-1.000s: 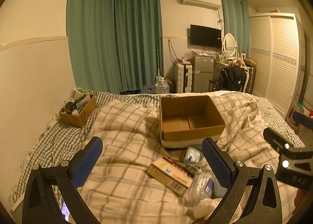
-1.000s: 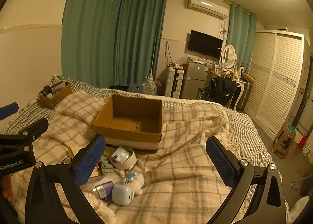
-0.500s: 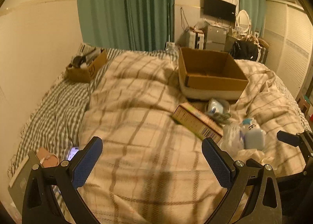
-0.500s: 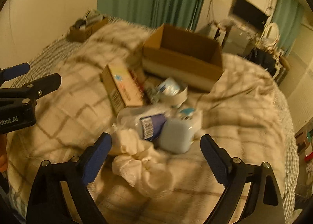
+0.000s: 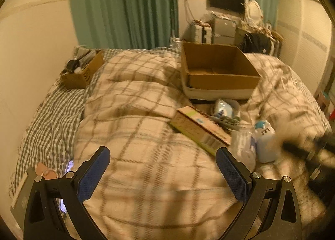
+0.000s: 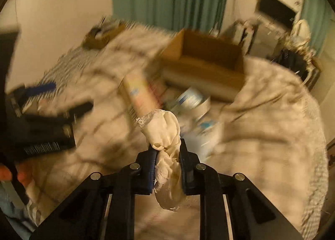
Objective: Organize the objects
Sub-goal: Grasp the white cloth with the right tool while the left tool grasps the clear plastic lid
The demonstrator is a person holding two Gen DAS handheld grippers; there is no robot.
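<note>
Between your right gripper's (image 6: 166, 162) jaws sat a cream cloth (image 6: 165, 133), clenched at its bunched middle above the bed (image 6: 272, 135); soft, light and limp, it looked liable to droop; your left gripper (image 5: 162, 174) was released, empty.

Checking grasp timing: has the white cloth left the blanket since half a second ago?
Yes. The white cloth is now pinched in the right gripper, lifted off the blanket toward the cardboard box.

Bed (image 5: 134, 156): plaid quilt
Cardboard box (image 5: 217, 72): 1 o'clock
Small carton (image 5: 81, 72): 10 o'clock
Flat packet (image 5: 199, 129): centre-right
Tape roll (image 5: 227, 108): beside it
</note>
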